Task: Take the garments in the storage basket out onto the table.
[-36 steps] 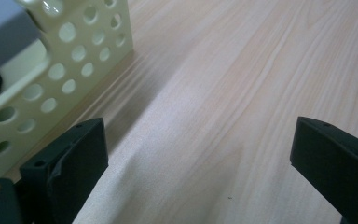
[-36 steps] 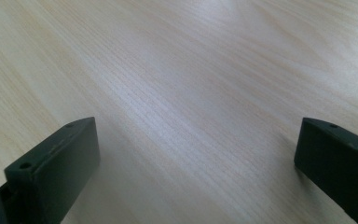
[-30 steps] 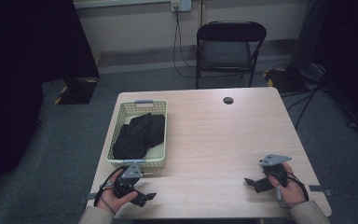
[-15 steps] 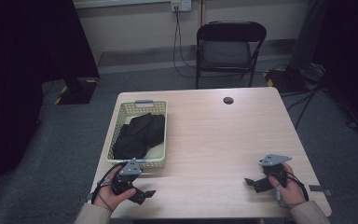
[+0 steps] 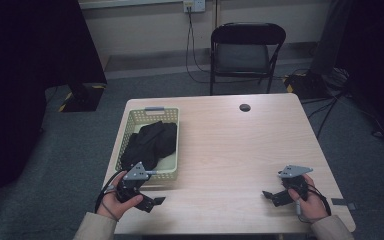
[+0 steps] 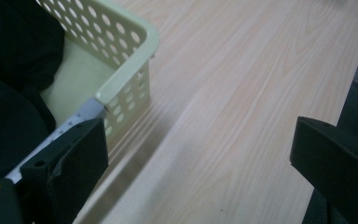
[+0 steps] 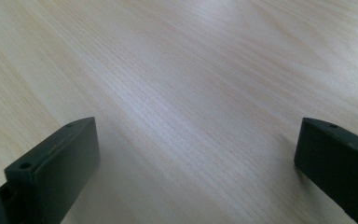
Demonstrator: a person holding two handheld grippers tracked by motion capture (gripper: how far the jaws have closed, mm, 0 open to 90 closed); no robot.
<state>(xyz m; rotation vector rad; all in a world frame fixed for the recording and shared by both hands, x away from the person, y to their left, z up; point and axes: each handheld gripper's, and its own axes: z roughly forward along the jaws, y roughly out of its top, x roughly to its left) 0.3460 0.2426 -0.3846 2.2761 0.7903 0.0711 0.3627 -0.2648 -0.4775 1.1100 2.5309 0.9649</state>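
Black garment: a dark, crumpled cloth (image 5: 150,142) lies heaped inside the pale green perforated plastic basket (image 5: 172,145), filling most of it; nothing holds it.
Basket position: it sits on the left half of the light wooden table (image 5: 230,150), its near end just beyond the left gripper, so the cloth is within easy reach of that hand.
Left gripper (image 5: 152,202): held low at the table's near edge, jaws spread wide and empty. In the left gripper view the basket's near corner (image 6: 126,70) lies just past one jaw, which suggests the hand is lined up to go for the cloth.
Right gripper (image 5: 270,196): jaws also wide apart, clamping nothing, hovering over bare wood well away from the basket, likely parked until a second grip is needed.
Judged step: the approach; the cloth is not yet touched.
Background: a black folding chair (image 5: 245,50) stands behind the table.
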